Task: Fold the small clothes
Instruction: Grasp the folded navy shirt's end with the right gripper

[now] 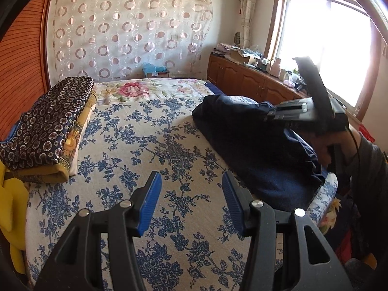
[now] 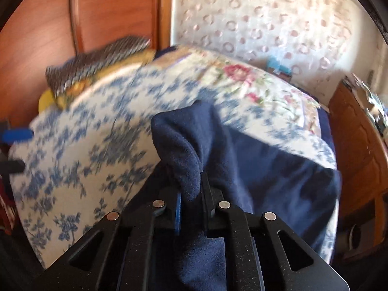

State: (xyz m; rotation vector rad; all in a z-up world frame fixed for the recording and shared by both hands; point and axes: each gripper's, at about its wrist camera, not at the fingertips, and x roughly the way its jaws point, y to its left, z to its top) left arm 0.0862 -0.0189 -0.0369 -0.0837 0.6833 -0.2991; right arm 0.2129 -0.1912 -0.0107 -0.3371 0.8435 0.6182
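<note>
A: What did the bed (image 1: 145,131) with the blue-and-white floral cotton cover give them to work on?

B: A broad flat surface ahead of the left tool (image 1: 191,203), bare of clothing there. The dark navy fleece garment (image 1: 254,140) lay bunched off to that tool's right, near the bed's edge.

A: And the right tool (image 2: 191,194)?

B: Clenched on a thick wad of that navy fleece (image 2: 184,150), the cloth bulging up between its jaws and trailing away ahead and to its right. The view was blurred, so it was likely mid-swing.

A: The left one?

B: Released, blue ribbed pads (image 1: 149,206) spread, holding nothing.

A: So how to do it well?

B: I'd judge the garment needed spreading first. Carry the pinched end over the open cover, then let the left tool catch an opposite edge, not a wad, so the fleece lies flat before any fold.
</note>
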